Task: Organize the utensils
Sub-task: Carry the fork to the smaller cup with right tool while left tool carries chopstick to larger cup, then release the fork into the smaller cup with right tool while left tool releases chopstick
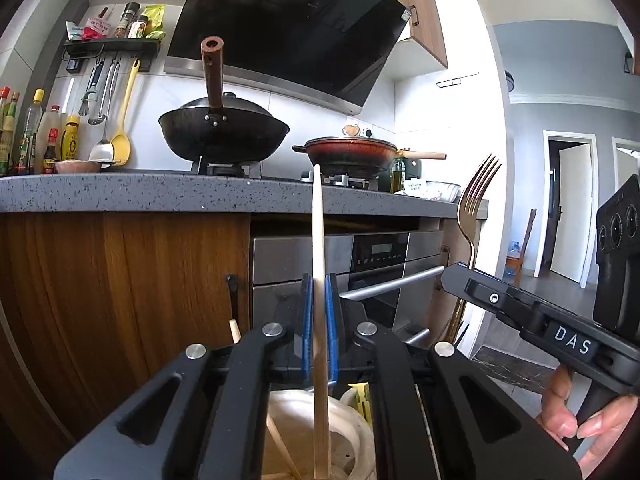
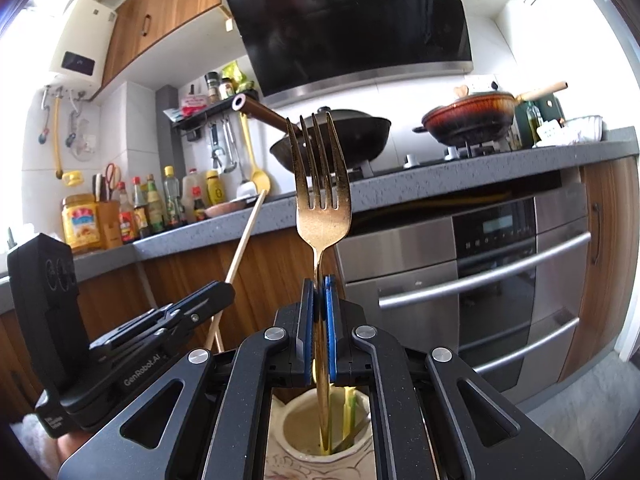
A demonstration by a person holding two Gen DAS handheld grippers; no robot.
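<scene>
Above the holders, the left tongs [image 1: 319,312] clamped a chopstick [image 1: 319,240] and the right tongs [image 2: 319,308] a fork [image 2: 322,184]; either might slip or miss its cup [image 2: 320,432].

A black wok [image 1: 224,130] and red pan [image 1: 350,152] sit on the stove beside sauce bottles [image 2: 160,204].
</scene>
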